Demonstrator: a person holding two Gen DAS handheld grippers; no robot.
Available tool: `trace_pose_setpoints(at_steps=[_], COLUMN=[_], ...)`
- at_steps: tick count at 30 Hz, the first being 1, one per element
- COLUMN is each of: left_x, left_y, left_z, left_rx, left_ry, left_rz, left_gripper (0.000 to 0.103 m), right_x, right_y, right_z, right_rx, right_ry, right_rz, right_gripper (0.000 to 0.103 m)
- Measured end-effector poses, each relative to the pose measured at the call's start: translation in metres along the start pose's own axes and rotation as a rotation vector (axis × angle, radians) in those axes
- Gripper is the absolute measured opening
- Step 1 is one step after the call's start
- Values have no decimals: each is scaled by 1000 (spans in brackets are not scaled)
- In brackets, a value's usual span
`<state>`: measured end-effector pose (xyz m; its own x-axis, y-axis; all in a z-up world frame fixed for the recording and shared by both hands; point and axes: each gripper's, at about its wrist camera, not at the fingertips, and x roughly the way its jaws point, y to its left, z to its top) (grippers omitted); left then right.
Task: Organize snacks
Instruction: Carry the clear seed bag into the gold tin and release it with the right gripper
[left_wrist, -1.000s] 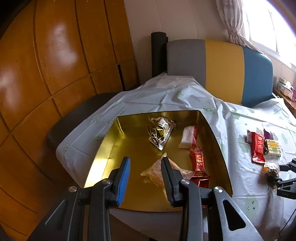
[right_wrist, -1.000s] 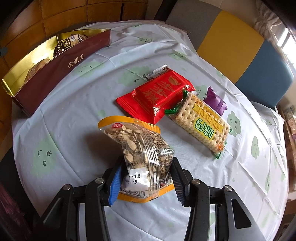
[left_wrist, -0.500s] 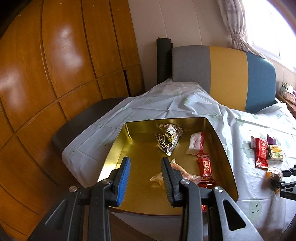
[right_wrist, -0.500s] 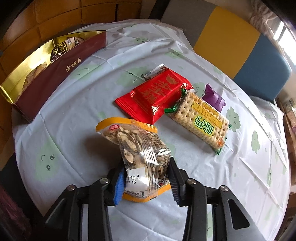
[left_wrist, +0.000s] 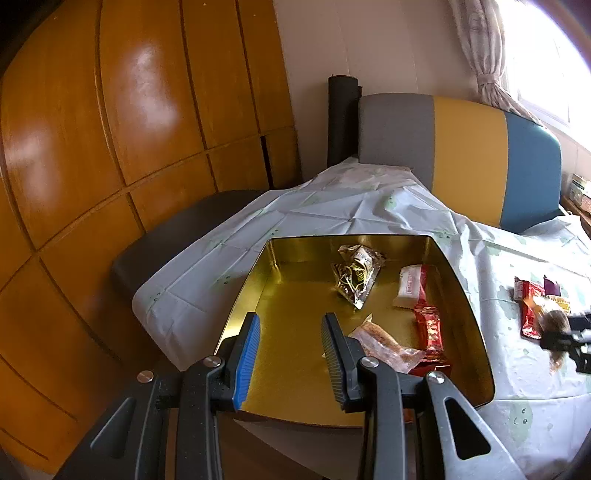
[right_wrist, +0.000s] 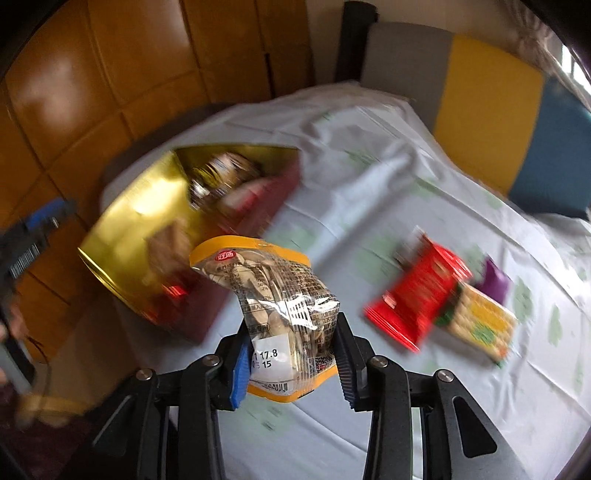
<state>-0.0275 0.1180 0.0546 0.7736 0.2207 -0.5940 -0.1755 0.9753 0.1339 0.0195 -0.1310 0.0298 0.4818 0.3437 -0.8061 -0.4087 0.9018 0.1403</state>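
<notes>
My right gripper (right_wrist: 291, 325) is shut on a clear seed bag with orange ends (right_wrist: 273, 291), held in the air above the tablecloth. The view around it is blurred. A gold box (right_wrist: 122, 236) with dark red walls lies ahead to the left. In the left wrist view my left gripper (left_wrist: 291, 321) stands open with nothing between its fingers, over the near edge of the gold box (left_wrist: 461, 295). Inside lie a silver packet (left_wrist: 356, 275), a white-and-red packet (left_wrist: 412, 286), a red packet (left_wrist: 430, 332) and a clear orange packet (left_wrist: 384, 343).
On the tablecloth to the right lie a red packet (right_wrist: 417, 295), a cracker pack (right_wrist: 480, 321) and a purple packet (right_wrist: 495, 282). A grey, yellow and blue chair back (left_wrist: 461, 155) stands behind the table. A wooden panelled wall (left_wrist: 110, 147) and a dark seat (left_wrist: 177, 240) are at the left.
The right gripper closed tighter on the seed bag, lifted it off the cloth and swung toward the gold box. The left gripper stayed over the box.
</notes>
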Motion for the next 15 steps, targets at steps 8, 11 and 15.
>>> trace_pose_setpoints(at_steps=[8,11,15], left_x=[11,16,19], left_y=[15,21,27], left_z=[-7,-11,-13], left_rx=[-37,-47,-57], left_ry=[32,50,64], left_rz=[14,23,28], left_gripper=[35,35,35], right_x=[45,80,119], right_y=[69,85,91], right_z=[61,75,77], right_rx=[-42,-31,-23], right_ry=[-18,24,98], right_rz=[77,70,31], right_gripper=[40,41,46])
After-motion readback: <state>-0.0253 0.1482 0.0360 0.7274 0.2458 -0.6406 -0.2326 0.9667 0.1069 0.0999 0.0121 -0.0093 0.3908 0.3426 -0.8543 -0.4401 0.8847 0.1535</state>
